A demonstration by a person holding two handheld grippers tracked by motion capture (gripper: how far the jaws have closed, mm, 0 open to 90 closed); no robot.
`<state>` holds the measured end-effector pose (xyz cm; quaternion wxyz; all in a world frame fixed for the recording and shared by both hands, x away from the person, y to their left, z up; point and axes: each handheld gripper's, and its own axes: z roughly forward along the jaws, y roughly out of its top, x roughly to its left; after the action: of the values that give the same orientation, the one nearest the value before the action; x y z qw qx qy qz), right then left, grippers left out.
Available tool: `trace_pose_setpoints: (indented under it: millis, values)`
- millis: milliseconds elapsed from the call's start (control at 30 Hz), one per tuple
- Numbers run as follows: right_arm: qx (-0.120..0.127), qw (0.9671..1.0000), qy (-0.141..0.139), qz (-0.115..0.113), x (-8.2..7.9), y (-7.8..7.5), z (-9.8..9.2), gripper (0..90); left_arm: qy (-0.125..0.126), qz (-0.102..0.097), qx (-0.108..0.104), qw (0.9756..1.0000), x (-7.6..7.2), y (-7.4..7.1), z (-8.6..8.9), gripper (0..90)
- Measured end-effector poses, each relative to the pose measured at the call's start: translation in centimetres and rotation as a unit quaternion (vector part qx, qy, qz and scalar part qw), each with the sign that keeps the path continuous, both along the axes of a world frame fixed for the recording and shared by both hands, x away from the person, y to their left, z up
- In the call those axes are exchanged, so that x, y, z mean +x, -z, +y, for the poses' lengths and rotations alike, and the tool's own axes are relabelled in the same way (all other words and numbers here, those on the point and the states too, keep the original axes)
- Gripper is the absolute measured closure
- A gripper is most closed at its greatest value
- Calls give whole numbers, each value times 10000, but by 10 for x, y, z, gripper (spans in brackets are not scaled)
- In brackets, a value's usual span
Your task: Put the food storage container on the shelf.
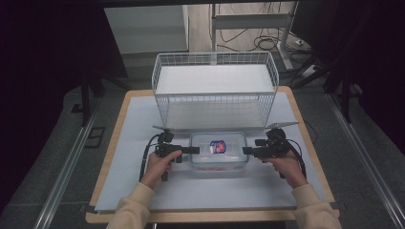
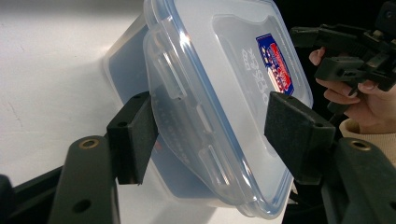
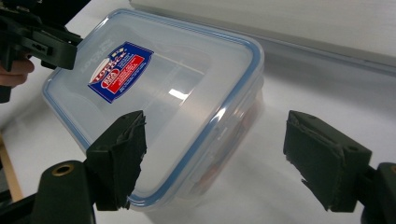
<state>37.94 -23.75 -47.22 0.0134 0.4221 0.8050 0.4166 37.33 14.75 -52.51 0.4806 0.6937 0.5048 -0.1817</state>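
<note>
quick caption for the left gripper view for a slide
Left gripper with its fingers on either side of the clear lidded container's short end, the lid's clip between them.

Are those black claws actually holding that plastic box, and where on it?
Not firmly yet, it seems. The left gripper straddles the box at its side latch, one pad near or at the wall. The right gripper is open around the opposite edge.

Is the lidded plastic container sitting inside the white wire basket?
No, the container rests on the white table sheet in front of the wire basket, between the left tool and the right tool.
</note>
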Motion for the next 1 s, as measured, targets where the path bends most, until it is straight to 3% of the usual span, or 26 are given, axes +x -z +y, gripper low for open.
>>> trace_pose_setpoints:
  millis: [300,467,567,600,767,833,1000]
  values:
    - [188,9989,-41,436,15,11,2,207,-5,3,-9,10000,0,0,0,356]
    - [461,9962,-87,735,23,20,6,204,-8,4,-5,10000,0,0,0,358]
    - [598,9939,-181,910,26,23,10,202,-11,-1,8,10000,0,-1,0,358]
    - [707,9914,-231,1073,28,26,13,208,-10,-1,14,10000,0,-1,0,358]
    - [830,9870,-189,1365,31,29,12,202,-8,-9,13,10000,0,-1,0,358]
    - [933,9820,-154,1633,32,32,10,199,-8,-14,11,10000,0,0,0,358]
    - [917,9816,-137,1667,31,30,9,237,-26,-22,25,10000,-1,-1,-1,357]
